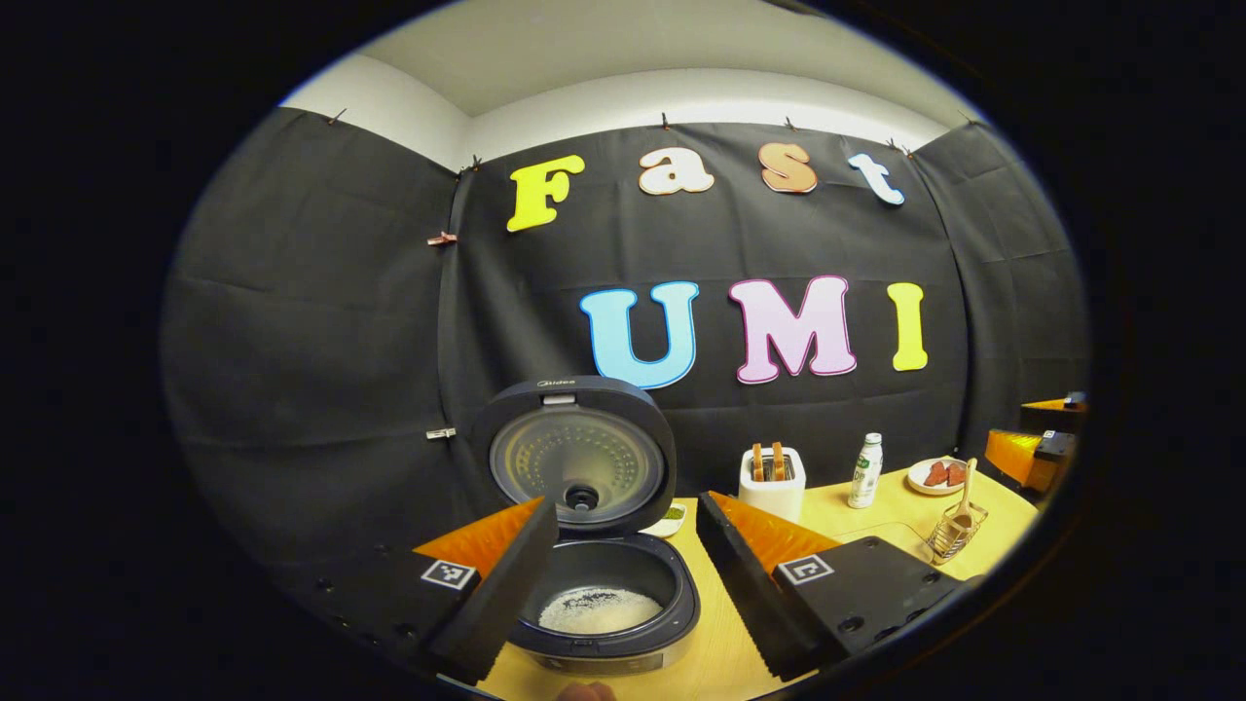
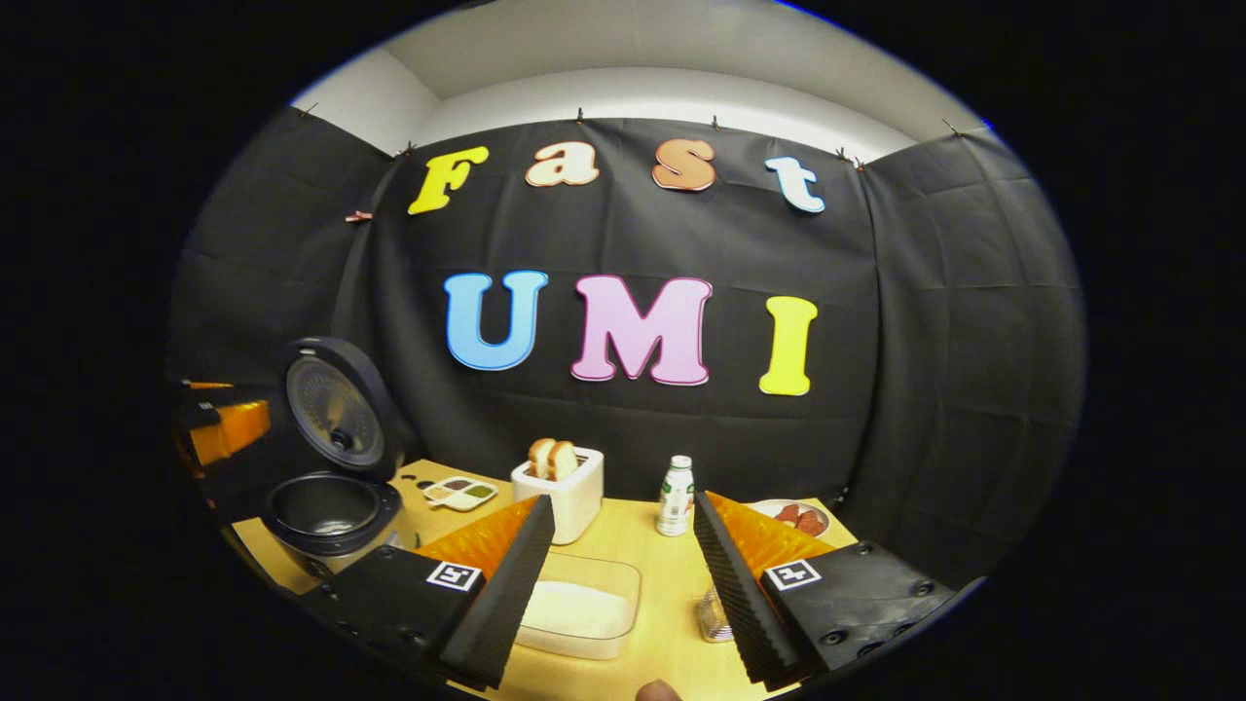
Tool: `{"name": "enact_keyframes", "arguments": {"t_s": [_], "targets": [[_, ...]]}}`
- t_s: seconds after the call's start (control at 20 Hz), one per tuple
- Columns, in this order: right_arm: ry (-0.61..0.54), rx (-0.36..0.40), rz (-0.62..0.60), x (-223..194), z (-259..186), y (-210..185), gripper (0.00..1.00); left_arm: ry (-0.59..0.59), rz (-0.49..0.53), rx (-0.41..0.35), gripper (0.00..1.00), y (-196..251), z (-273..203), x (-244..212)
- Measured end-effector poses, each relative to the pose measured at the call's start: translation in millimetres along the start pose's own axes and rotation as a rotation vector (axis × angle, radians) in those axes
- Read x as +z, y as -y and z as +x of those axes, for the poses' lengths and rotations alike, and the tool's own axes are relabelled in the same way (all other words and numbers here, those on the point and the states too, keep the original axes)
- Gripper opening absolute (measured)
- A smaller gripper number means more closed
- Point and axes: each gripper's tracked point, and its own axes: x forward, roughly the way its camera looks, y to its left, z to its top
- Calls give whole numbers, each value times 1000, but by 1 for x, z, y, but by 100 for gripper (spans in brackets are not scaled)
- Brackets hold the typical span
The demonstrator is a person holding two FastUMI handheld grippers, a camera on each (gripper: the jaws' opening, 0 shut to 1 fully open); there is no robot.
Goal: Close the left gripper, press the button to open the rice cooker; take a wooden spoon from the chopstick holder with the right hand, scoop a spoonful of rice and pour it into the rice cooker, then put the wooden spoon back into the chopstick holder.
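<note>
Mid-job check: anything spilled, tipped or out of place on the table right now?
Nothing stands out. The rice cooker stands open with rice inside, the wooden spoon sits in its wire holder, and the toaster and bottle are upright. No spilled rice visible.

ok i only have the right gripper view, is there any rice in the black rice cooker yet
observer: yes, the left gripper view looks down into the open black rice cooker, and a patch of white rice lies on the bottom of its pot.
operator: and where's the wooden spoon
observer: the wooden spoon stands handle up in the wire chopstick holder, near the right end of the yellow table.
operator: left tool open or shut
observer: the left tool is open, with nothing between its fingers.
</note>
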Motion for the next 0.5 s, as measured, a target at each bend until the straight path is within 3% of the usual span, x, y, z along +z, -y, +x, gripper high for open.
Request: {"name": "enact_keyframes", "arguments": {"t_s": [0.3,0.5], "targets": [[-105,-75,51,-50,54,81,90,-37,6,58,96,17,-18,3],[-196,-73,86,-93,85,113,90,-72,-29,125,97,24,-34,3]]}}
